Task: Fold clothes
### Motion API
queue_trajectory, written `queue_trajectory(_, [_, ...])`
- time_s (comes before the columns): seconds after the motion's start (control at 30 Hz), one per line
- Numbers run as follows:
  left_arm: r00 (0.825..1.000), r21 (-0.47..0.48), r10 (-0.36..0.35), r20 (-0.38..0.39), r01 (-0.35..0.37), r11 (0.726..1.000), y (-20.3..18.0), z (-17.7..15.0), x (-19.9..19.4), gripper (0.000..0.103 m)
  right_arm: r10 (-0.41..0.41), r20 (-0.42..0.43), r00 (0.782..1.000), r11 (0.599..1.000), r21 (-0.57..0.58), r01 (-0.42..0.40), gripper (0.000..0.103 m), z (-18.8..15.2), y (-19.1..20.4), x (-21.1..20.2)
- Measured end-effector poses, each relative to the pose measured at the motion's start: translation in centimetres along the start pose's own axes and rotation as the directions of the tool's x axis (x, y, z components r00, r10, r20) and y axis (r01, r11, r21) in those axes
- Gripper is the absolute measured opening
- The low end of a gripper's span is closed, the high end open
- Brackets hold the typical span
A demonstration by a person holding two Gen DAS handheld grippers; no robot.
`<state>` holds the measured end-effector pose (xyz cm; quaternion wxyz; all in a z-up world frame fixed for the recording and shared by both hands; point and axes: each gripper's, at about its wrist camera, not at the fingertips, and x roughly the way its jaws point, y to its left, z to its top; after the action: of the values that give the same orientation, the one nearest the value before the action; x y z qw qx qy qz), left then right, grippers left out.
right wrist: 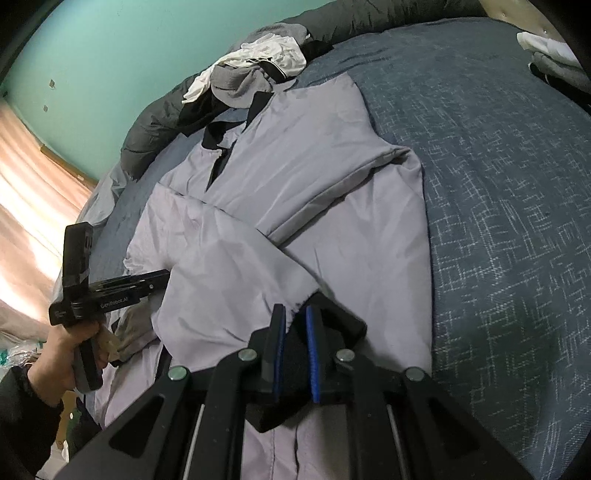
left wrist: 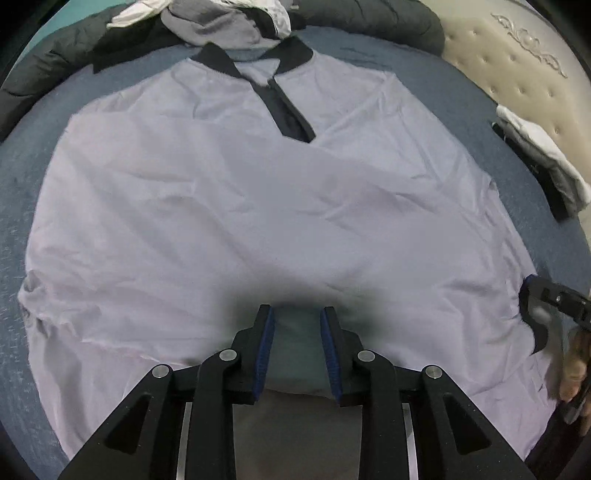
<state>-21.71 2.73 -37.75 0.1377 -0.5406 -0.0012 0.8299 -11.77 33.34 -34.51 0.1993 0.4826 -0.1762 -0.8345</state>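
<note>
At the left gripper (left wrist: pixel 297 310): released, pads parted, tilted steeply down over the near middle of the shirt (left wrist: pixel 258 221), with cloth in shadow showing through the gap but not pinched. Gripped by a hand (right wrist: pixel 70 350) at the near left edge of the bed.

At the right gripper (right wrist: pixel 295 308): clenched, pads close together on a dark strip of cloth at the shirt's near right edge, just beside a frayed pale corner. Whether that strip is a cuff or a hem, cannot tell.

Around both: pale lilac shirt spread front-up on the blue cover (right wrist: pixel 498 221), black collar (left wrist: pixel 214 59) at the far end, black placket running down from it toward the near side. Folded inward on the right side, with a sleeve laid diagonally across the chest. Wrinkled throughout, bunched at the near left corner.

Farther out: a loose heap (left wrist: pixel 221 26) of grey and white clothes touching the collar, resting on a dark duvet (left wrist: pixel 369 18) rolled along the far edge. To the right, well apart from the shirt, a small folded stack (left wrist: pixel 546 158) of white, grey and black. Beyond that, a beige tufted headboard (left wrist: pixel 517 55). Far left, a green wall (right wrist: pixel 129 55).
</note>
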Motion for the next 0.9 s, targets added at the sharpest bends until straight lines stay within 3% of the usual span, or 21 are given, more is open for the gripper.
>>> queue_trajectory(0.17, [0.998, 0.041, -0.026, 0.052, 0.024, 0.999, -2.0, -0.4, -2.4, 0.032, 0.006, 0.006, 1.000, 1.000, 0.006, -0.006, 0.010, 0.0, -0.3, -0.3])
queue_trajectory(0.3, [1.000, 0.135, -0.011, -0.011, 0.012, 0.991, -5.0, -1.5, -0.3, 0.034, 0.011, 0.015, 1.000, 1.000, 0.012, -0.011, 0.010, 0.0, -0.4, -0.4])
queue_trajectory(0.37, [0.999, 0.132, -0.005, -0.036, 0.009, 0.991, -5.2, -2.2, 0.4, 0.034, 0.012, 0.021, 1.000, 1.000, 0.019, -0.012, 0.010, 0.0, -0.6, -0.6])
queue_trajectory(0.53, [1.000, 0.119, -0.021, 0.023, 0.018, 0.993, -5.6, -2.0, -1.4, 0.034, 0.015, 0.026, 1.000, 0.999, 0.038, -0.016, 0.010, 0.1, -1.2, -0.8])
queue_trajectory(0.67, [0.999, 0.148, -0.036, 0.023, 0.032, 0.988, -7.2, -2.2, -1.1, 0.037, 0.026, 0.031, 0.999, 0.999, 0.038, -0.028, 0.010, 0.2, -1.1, -1.0])
queue_trajectory(0.83, [0.999, 0.143, -0.034, -0.043, 0.040, 0.989, -8.8, -1.2, 2.2, 0.038, 0.027, 0.033, 0.999, 0.999, 0.046, -0.029, 0.010, 0.1, -1.6, -1.1])
queue_trajectory(0.9, [0.998, 0.137, -0.057, -0.032, 0.060, 0.989, -8.6, -1.2, 1.9, 0.039, 0.028, 0.036, 0.999, 0.998, 0.050, -0.030, 0.010, 0.1, -1.7, -1.1])
